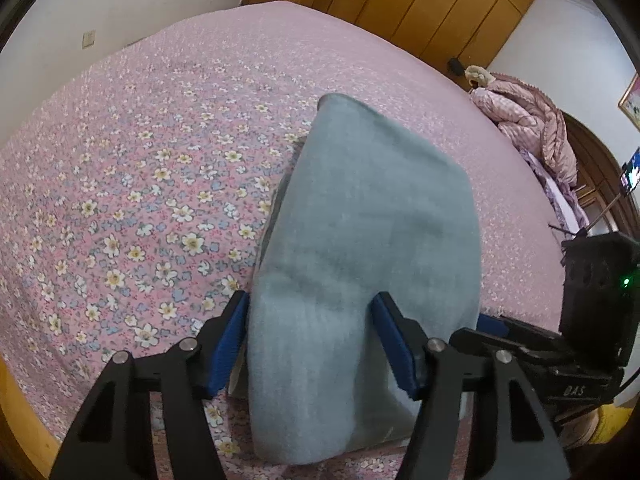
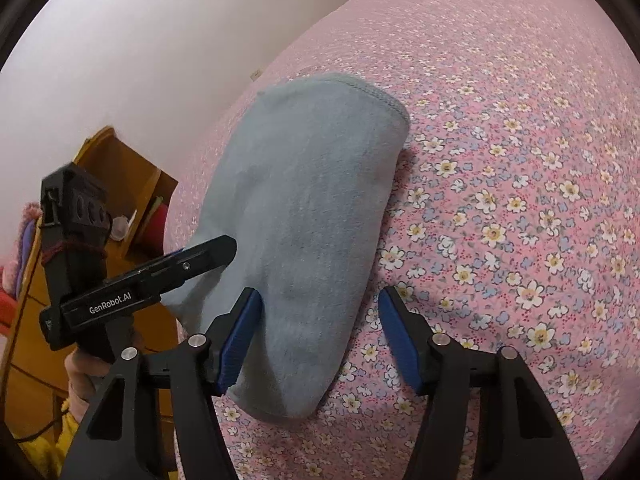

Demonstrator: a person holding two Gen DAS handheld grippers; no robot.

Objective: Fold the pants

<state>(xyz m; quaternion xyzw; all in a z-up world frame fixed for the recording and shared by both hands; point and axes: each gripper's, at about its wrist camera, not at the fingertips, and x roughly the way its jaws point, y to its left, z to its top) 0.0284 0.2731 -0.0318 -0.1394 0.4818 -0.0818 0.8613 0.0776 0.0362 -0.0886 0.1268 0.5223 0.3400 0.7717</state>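
Pants (image 1: 360,240) are bunched between the half-open left gripper (image 1: 312,344) fingers; only one right gripper (image 2: 318,340) finger is touched, no squeeze seen.

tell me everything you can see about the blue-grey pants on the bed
The pants are a soft, fleecy blue-grey fabric, already folded into a thick narrow bundle lying flat on the pink floral bedsheet. A stitched hem edge shows at the far end. The near end sits between the blue pads of the left gripper. The right gripper straddles one edge, its pads apart.
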